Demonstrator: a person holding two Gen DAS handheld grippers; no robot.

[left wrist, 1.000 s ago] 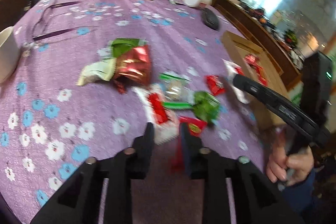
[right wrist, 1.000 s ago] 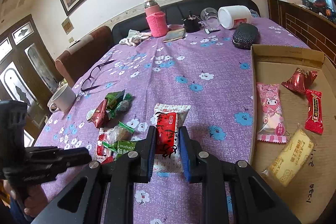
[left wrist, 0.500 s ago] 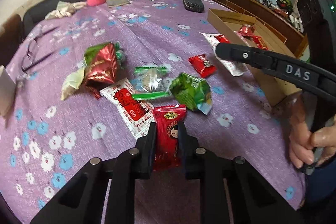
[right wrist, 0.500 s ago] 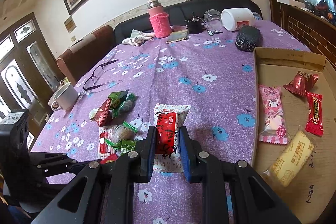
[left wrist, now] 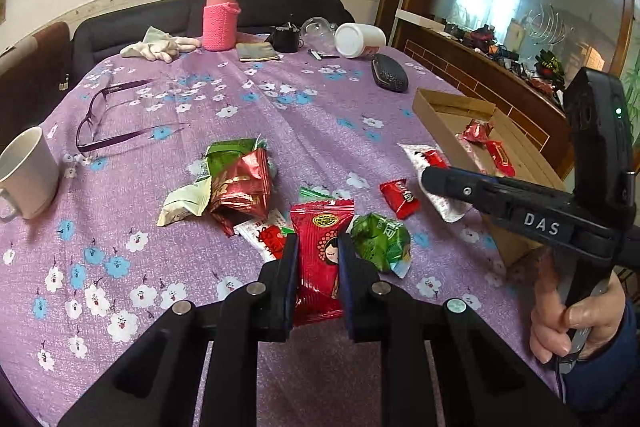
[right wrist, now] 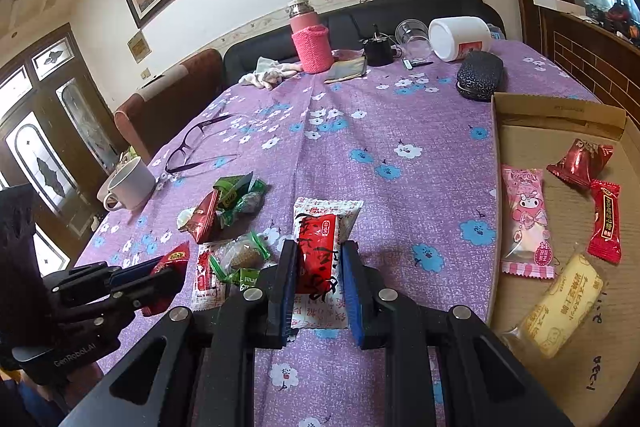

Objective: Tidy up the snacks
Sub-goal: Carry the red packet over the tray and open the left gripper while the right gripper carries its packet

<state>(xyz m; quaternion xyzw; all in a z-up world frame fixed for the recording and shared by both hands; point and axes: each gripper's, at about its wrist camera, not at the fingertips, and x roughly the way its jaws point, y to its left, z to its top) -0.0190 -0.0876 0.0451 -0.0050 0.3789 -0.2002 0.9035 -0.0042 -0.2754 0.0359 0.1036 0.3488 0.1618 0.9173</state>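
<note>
White mug (left wrist: 26,173), purple glasses (left wrist: 116,119), pink-sleeved flask (left wrist: 220,15), black case (left wrist: 390,78) on flowered cloth (left wrist: 280,115).

Purple tablecloth (left wrist: 304,115) with white and blue flowers.

White letters "DAS" stand on the right gripper's (left wrist: 436,183) black arm. "GenRoboLAI" is printed on the left gripper's (right wrist: 160,281) grey housing. Characters on the snack wrappers are too small to read.
</note>
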